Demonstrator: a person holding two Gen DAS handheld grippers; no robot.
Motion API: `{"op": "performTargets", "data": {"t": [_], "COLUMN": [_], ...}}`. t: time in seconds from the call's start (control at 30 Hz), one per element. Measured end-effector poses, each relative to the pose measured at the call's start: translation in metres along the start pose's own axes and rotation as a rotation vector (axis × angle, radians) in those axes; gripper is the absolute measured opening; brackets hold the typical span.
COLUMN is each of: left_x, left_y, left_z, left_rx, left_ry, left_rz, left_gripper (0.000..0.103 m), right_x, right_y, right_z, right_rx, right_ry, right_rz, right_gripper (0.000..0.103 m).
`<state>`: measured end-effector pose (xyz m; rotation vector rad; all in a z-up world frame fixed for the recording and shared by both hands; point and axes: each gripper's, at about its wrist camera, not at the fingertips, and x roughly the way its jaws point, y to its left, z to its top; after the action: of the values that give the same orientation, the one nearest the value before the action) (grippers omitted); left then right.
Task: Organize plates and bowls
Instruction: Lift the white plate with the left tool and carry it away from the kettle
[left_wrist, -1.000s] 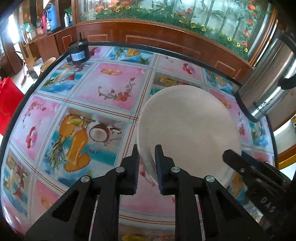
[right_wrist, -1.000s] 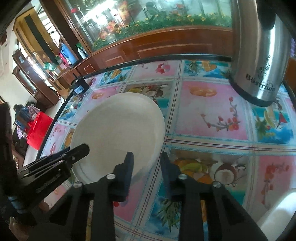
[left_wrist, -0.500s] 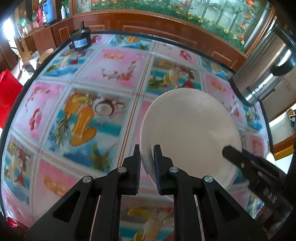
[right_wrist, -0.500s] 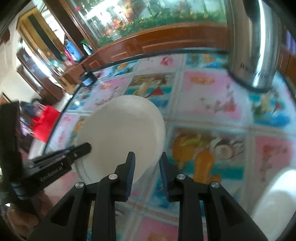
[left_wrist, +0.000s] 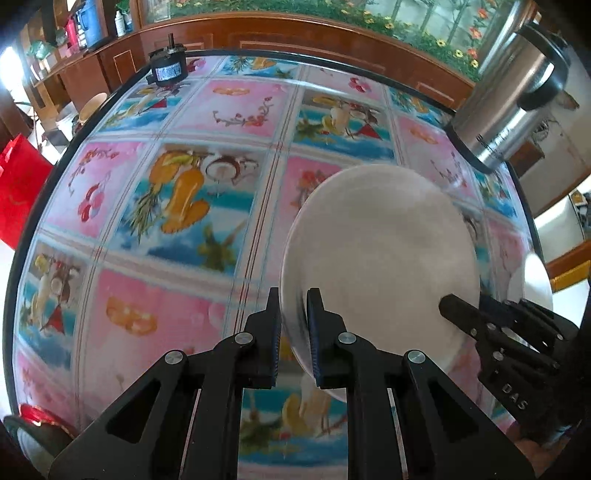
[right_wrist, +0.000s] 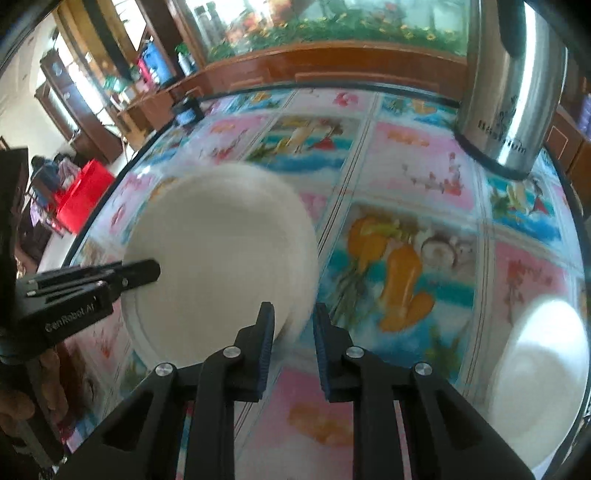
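The plate (left_wrist: 380, 258) was plain white. The table (left_wrist: 184, 206) carried pink and blue squares printed with fruit. The kettle (right_wrist: 509, 110) was silver.

Steel kettle (right_wrist: 511, 96) and second white dish (right_wrist: 539, 369) crowd the table's (left_wrist: 166, 277) right; left lies open.

Bright daylight fills both fisheye views, coming from windows at the far left. Motion blur smears the white plate (right_wrist: 221, 258) and patterned worktop (left_wrist: 184, 258); glare streaks the steel kettle (right_wrist: 513, 96). Edges curve strongly into dark corners.
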<state>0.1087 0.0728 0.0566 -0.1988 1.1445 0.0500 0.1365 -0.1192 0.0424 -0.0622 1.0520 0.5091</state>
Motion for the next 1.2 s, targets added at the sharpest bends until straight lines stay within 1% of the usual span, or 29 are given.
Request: {"op": "performTargets", "data": {"t": [0.07, 0.2, 0.23, 0.3, 0.33, 0.37, 0.43, 0.5, 0.6, 0.7, 0.8, 0.83, 0.9, 0.93, 1.03, 1.13, 1.2], "left_x": [-0.003, -0.009, -0.01, -0.011, -0.01, -0.01, -0.011, -0.012, -0.014, -0.015, -0.014, -0.013, -0.013, -0.013, -0.014, -0.014, -0.014], "left_y": [0.001, 0.005, 0.006, 0.009, 0.009, 0.011, 0.012, 0.013, 0.013, 0.013, 0.015, 0.016, 0.017, 0.018, 0.017, 0.014, 0.013], "left_z": [-0.006, -0.019, -0.021, -0.026, -0.028, -0.03, -0.033, -0.035, -0.036, -0.038, -0.039, -0.039, -0.039, -0.039, -0.038, -0.039, -0.04], "left_rx": [0.006, 0.008, 0.008, 0.003, 0.003, 0.001, 0.003, 0.0, 0.003, 0.007, -0.001, -0.003, -0.007, -0.008, -0.007, -0.001, 0.0], "left_ry": [0.003, 0.015, 0.013, 0.022, 0.026, 0.03, 0.03, 0.029, 0.028, 0.027, 0.031, 0.033, 0.037, 0.037, 0.036, 0.039, 0.039], "left_rz": [0.0, -0.011, -0.013, -0.022, -0.024, -0.026, -0.025, -0.028, -0.035, -0.038, -0.042, -0.043, -0.043, -0.045, -0.053, -0.053, -0.048], "left_gripper": [0.013, 0.013, 0.013, 0.013, 0.013, 0.013, 0.013, 0.013, 0.013, 0.013, 0.013, 0.013, 0.013, 0.013, 0.013, 0.013, 0.013], "right_x": [-0.001, -0.003, -0.004, -0.007, -0.009, -0.01, -0.012, -0.013, -0.01, -0.006, -0.006, -0.007, -0.007, -0.006, -0.006, -0.006, -0.008], "right_y": [0.002, 0.01, 0.011, 0.015, 0.016, 0.017, 0.018, 0.019, 0.02, 0.023, 0.021, 0.021, 0.022, 0.022, 0.026, 0.035, 0.04], "right_z": [-0.007, -0.015, -0.017, -0.019, -0.019, -0.018, -0.016, -0.014, -0.013, -0.015, -0.015, -0.016, -0.016, -0.017, -0.017, -0.017, -0.019], "right_rx": [0.009, 0.015, 0.019, 0.018, 0.02, 0.023, 0.025, 0.018, 0.003, -0.025, -0.02, -0.018, -0.026, -0.03, -0.058, -0.103, -0.131], "right_ry": [0.011, 0.037, 0.043, 0.051, 0.049, 0.044, 0.041, 0.044, 0.069, 0.084, 0.08, 0.072, 0.071, 0.073, 0.076, 0.083, 0.083], "right_rz": [0.004, 0.063, 0.072, 0.069, 0.054, 0.046, 0.029, 0.008, 0.007, -0.042, -0.03, -0.027, -0.03, -0.031, -0.049, -0.077, -0.108], "right_gripper": [0.021, 0.022, 0.024, 0.032, 0.041, 0.051, 0.062, 0.063, 0.064, 0.064, 0.064, 0.063, 0.044, 0.03, 0.026, 0.016, 0.015]}}
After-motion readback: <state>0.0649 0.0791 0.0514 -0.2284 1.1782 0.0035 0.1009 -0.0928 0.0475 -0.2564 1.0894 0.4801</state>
